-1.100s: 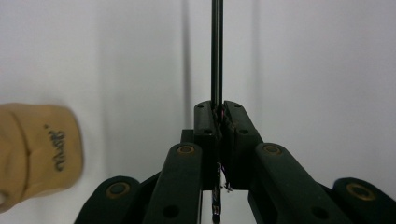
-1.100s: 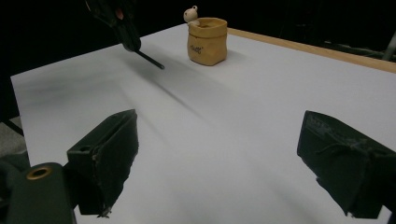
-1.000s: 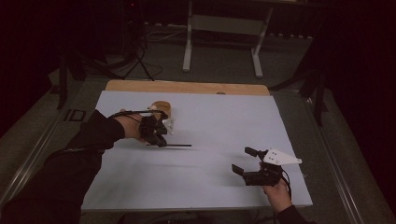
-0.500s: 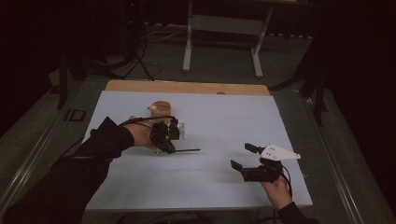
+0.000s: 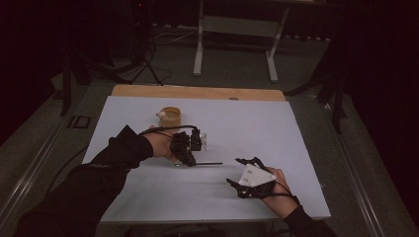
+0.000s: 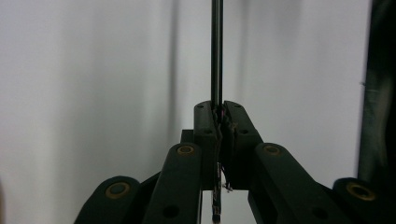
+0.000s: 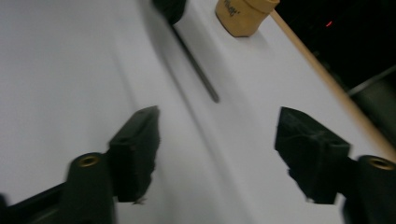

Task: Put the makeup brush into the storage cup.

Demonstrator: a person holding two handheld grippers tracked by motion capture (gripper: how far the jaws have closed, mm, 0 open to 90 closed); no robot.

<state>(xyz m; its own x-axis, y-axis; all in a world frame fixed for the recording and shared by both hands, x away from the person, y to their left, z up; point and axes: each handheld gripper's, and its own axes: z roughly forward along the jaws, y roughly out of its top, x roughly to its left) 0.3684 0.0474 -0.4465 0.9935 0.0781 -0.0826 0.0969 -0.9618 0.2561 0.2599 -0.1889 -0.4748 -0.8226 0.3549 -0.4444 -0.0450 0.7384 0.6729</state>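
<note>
Here the left gripper (image 5: pixel 190 159) sits near the middle of the white table (image 5: pixel 276 123), held by a hand in a dark sleeve (image 5: pixel 94 177) that reaches in from the near left. Its jaws are pressed together on a thin dark rod (image 5: pixel 207 163), which sticks out to the right from between them and lies low over the table; in the left gripper view the rod (image 6: pixel 216 51) runs straight up from the closed jaw tips across the pale surface. Whether the rod's free end touches the table is hard to tell, since the high view is dim.

The right gripper (image 5: pixel 242 171) is at the near right, well apart from the left one, with its grey three-cornered plate on top. Its jaws stand wide apart and hold nothing. In the right gripper view the two black jaws frame bare table, and beyond them the rod (image 7: pixel 198 70) slants across the surface towards a small tan round container (image 7: pixel 243 15).

In the high view that tan container (image 5: pixel 170 116) stands on the far left part of the table, beyond the left gripper and apart from it. A wooden strip (image 5: pixel 197 92) runs along the table's far edge.
</note>
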